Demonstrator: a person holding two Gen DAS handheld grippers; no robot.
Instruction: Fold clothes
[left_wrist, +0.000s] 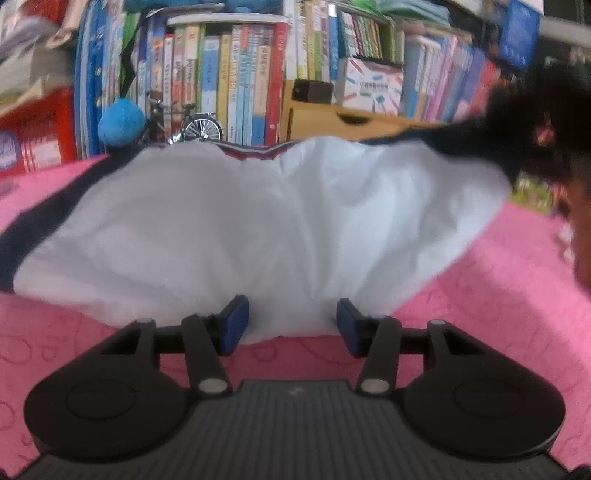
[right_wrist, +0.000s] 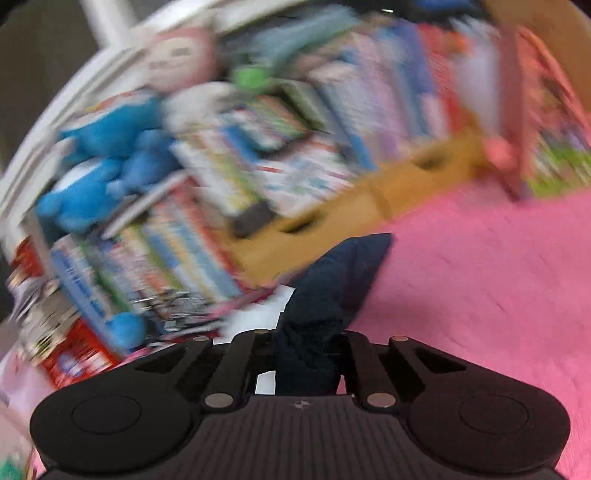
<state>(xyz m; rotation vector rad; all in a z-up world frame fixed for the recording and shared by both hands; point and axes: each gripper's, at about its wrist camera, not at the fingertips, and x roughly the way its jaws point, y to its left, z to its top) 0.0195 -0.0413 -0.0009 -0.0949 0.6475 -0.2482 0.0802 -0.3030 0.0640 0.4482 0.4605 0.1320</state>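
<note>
A white garment (left_wrist: 258, 221) with navy trim is noted on a pink patterned cloth (left_wrist: 498, 314). Blue pads (left_wrist: 234, 325) are seen on black fingers.

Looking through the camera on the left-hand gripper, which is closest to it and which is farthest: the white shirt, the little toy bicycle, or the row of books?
From the left gripper, nearest first:
1. White shirt: its near hem lies between the open fingers, on the pink cloth.
2. Toy bicycle: beyond the shirt's far edge, left of centre.
3. Row of books: standing upright right behind the bicycle, at the back.
</note>
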